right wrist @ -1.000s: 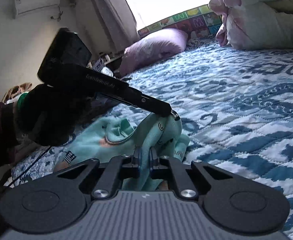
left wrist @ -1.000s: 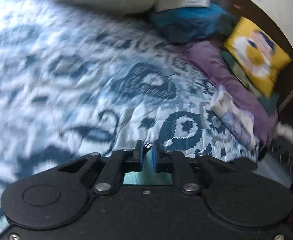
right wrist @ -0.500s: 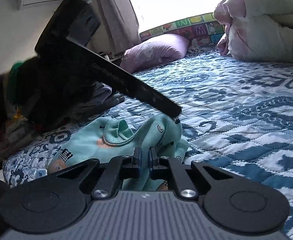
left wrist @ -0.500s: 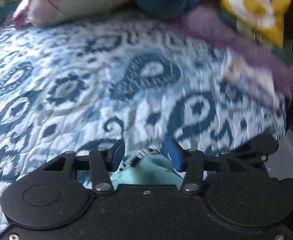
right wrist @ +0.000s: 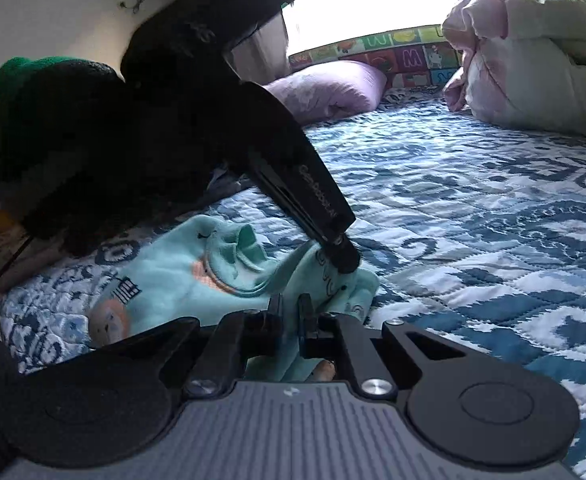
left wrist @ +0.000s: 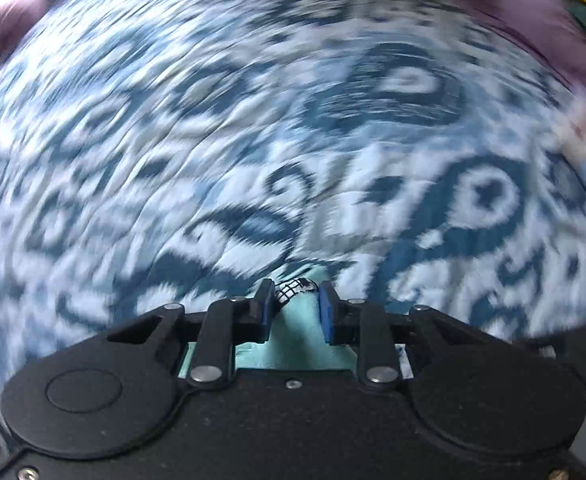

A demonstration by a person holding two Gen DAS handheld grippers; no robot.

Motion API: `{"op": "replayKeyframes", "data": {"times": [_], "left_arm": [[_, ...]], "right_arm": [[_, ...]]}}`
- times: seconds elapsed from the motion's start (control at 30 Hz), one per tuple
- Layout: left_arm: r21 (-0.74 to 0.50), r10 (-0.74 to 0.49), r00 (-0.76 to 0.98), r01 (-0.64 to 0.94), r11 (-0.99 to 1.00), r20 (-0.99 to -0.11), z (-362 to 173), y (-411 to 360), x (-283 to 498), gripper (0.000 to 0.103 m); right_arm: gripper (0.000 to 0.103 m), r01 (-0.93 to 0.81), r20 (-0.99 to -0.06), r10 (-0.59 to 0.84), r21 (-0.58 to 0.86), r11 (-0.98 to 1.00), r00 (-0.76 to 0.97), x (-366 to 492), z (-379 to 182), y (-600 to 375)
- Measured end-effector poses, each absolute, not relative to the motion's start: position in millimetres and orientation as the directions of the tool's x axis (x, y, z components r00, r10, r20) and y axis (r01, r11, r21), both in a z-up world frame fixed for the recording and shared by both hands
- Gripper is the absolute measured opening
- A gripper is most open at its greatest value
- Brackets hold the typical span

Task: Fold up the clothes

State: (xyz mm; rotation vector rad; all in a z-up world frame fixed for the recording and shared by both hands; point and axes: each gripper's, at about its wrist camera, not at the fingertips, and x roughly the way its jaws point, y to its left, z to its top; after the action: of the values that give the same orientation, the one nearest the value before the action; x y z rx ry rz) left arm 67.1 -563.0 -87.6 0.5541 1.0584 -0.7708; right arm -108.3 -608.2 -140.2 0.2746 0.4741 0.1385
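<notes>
Right wrist view: one mint-green garment (right wrist: pixel 197 280) lies crumpled on the blue-and-white patterned quilt (right wrist: pixel 473 216) of the bed, at about 9 to 10 o'clock of the right gripper (right wrist: pixel 289 320). A fold of it rises between the right jaws, which stand nearly pressed together with the cloth pinched between them. The left gripper (right wrist: pixel 343 254) comes in from 10 o'clock, held by a hand in a dark glove (right wrist: pixel 73 148), and its tip meets the raised fold of the garment just past the right jaws at 12 o'clock. From this view I cannot tell how the left jaws stand. The garment carries printed cartoon figures and a small dark grid mark.

Left wrist view, heavily blurred by motion: the left gripper (left wrist: pixel 295 308) has its jaws spread a little, with blue pads showing on both fingers. Mint-green cloth (left wrist: pixel 297 332) sits in the gap between them, and a grid-printed edge is at the tips. The pads do not appear to press the cloth from both sides.

Count: one garment, two grippers. On the bed at 11 to 12 o'clock lies one purple pillow (right wrist: pixel 329 88), and at 1 to 2 o'clock one bundled pale duvet (right wrist: pixel 533 64). No containers are seen in either view.
</notes>
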Motion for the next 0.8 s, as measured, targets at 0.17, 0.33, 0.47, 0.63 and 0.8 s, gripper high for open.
{"op": "replayKeyframes", "data": {"times": [0.17,0.33,0.47,0.63,0.8], "left_arm": [[-0.057,-0.395,0.305,0.726,0.685,-0.867,-69,-546,73,0.051],[-0.109,-0.534,0.431,0.696,0.710,-0.727,-29,-474,65,0.057],[-0.170,-0.565,0.506,0.629,0.759,-0.651,-33,-398,62,0.062],[-0.272,-0.585,0.538,0.551,0.789,-0.607,-61,-338,70,0.062],[-0.396,-0.671,0.526,0.547,0.737,-0.522,-83,-311,84,0.062]], "right_arm": [[0.011,-0.037,-0.415,0.208,0.383,0.923,0.885,-110,-141,-622],[0.033,-0.002,-0.337,0.195,0.498,0.867,0.921,-116,-137,-640],[0.036,0.026,-0.332,0.181,0.533,0.846,0.926,-102,-142,-645],[0.033,0.056,-0.358,0.162,0.527,0.848,0.919,-81,-150,-637],[0.010,0.078,-0.340,0.168,0.604,0.793,0.925,-79,-163,-643]]}}
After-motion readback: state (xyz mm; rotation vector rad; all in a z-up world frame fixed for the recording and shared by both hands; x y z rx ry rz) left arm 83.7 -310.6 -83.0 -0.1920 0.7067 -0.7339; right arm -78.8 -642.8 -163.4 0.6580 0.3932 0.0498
